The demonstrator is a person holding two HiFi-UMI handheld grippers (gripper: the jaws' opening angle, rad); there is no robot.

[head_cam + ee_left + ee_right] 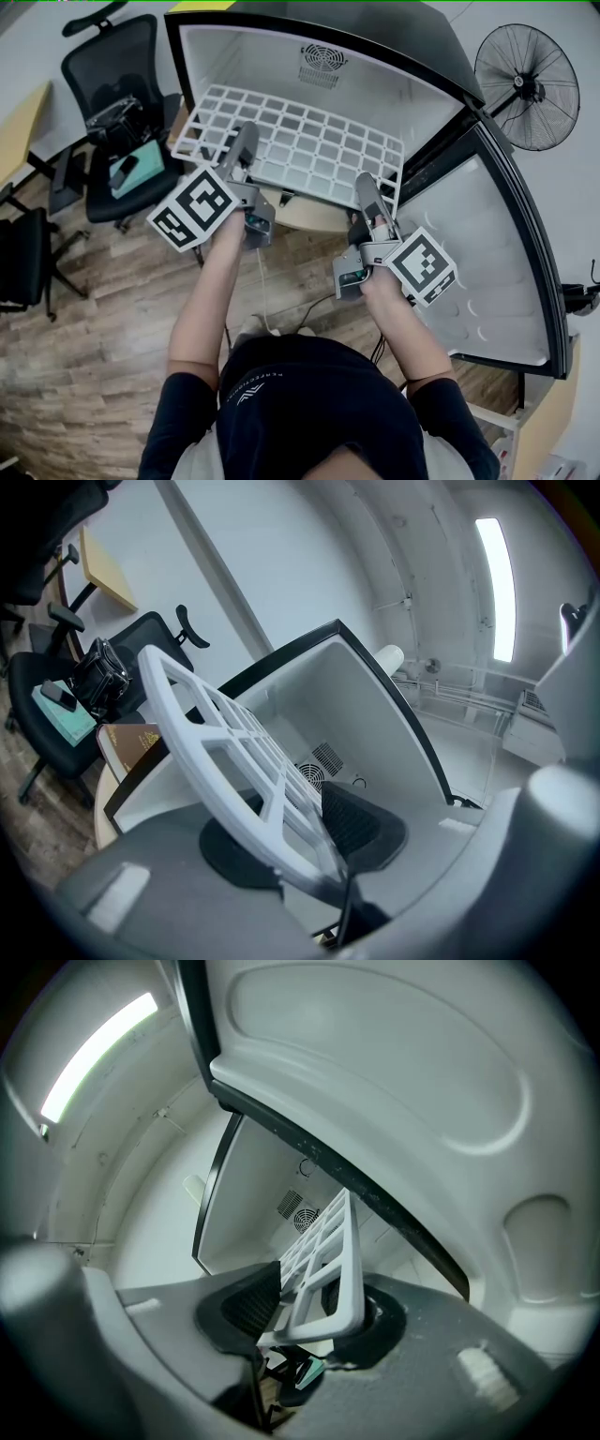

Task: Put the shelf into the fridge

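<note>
- One shelf (309, 141) (white grid): flat, long axis across one fridge's (234, 56) mouth.
- Two grippers, left gripper (246, 141) and right gripper (366, 187), each apparently pinching its near edge.

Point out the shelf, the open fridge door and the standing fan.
shelf (294, 142): head view, middle of the white grid.
fridge door (487, 272): head view, white inner lining.
fan (520, 85): head view, hub of the round grille.
</note>
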